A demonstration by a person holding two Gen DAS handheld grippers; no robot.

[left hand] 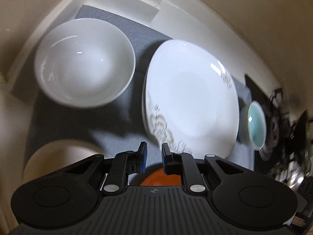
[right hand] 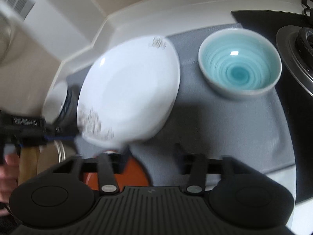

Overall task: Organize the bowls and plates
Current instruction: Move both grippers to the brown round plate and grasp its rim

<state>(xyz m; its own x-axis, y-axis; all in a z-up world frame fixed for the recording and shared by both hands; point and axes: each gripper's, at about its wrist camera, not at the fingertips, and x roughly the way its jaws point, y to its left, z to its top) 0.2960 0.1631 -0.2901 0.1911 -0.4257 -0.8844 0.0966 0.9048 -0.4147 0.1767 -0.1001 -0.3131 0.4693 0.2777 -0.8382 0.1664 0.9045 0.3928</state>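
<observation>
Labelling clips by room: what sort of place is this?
Probably a home kitchen counter: a white bowl, a plate and a blue bowl sit on a grey mat beside a stove burner.

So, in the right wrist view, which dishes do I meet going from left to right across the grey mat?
White bowl at the left edge, then the white plate, then the turquoise bowl, all on the grey mat.

bowl (left hand: 84,62) left of plate (left hand: 192,98), on mat (left hand: 125,135)
</observation>
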